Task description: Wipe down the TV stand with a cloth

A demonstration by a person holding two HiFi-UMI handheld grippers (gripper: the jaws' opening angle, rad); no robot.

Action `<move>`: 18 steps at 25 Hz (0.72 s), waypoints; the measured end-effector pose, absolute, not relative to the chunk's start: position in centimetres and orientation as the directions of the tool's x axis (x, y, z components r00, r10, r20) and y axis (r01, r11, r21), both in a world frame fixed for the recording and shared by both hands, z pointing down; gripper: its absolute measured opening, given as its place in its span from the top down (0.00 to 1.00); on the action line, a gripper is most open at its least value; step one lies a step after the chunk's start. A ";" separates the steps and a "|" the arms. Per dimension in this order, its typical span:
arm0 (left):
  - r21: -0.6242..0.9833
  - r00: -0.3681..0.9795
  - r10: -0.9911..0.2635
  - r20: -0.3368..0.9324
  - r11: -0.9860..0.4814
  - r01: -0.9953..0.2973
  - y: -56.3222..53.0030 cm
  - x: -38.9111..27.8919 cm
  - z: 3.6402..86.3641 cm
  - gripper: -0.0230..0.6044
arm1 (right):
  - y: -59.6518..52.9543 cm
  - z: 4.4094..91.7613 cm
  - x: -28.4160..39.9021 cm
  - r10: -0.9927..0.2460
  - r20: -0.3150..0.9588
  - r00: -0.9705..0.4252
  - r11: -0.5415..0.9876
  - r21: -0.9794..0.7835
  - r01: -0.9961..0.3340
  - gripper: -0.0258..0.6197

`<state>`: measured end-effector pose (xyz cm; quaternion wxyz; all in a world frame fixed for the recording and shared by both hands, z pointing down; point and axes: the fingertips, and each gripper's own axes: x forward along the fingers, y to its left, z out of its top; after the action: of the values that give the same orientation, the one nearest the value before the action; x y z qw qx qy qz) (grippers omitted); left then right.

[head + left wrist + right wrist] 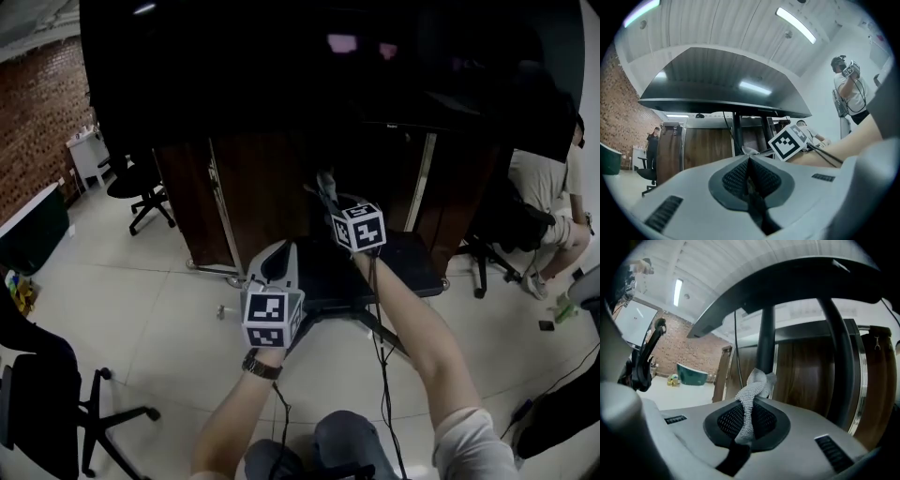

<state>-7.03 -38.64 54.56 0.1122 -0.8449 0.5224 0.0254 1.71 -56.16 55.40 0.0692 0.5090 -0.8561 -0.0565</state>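
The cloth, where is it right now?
Right gripper view, centre: the cloth is pinched in the right gripper, in front of the TV stand post.

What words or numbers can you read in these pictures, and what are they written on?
No text can be read here.
TV: a tiny pale mark on its lower edge, too small to read.
Nearer marker cube and farther marker cube: only black-and-white squares, no letters.
Cloth: no print.
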 end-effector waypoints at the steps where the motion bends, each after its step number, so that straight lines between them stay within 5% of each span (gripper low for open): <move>1: -0.162 0.454 -0.879 -0.147 -0.432 -0.887 -38.4 -7.3 55.5 0.95 | -56.2 57.3 1.5 -0.875 0.102 -0.473 0.484 0.166 -0.859 0.92; 5: -0.157 0.459 -0.883 -0.100 -0.441 -0.884 -38.0 -7.8 58.2 0.95 | -55.9 59.6 2.0 -0.872 0.124 -0.474 0.489 0.174 -0.854 0.92; 12: -0.139 0.479 -0.867 -0.137 -0.462 -0.876 -37.7 -7.9 58.2 0.95 | -54.1 45.3 15.5 -0.936 -0.301 -0.183 0.125 0.203 -0.971 0.92; 18: -0.098 0.489 -0.864 -0.121 -0.479 -0.872 -37.9 -7.1 59.8 0.95 | -56.8 55.3 20.7 -0.990 -0.035 -0.138 0.131 0.156 -0.979 0.92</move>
<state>-7.07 -37.86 59.79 0.0732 -0.8597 0.5049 0.0271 20.75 -56.83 55.33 0.0383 0.6554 -0.7510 -0.0708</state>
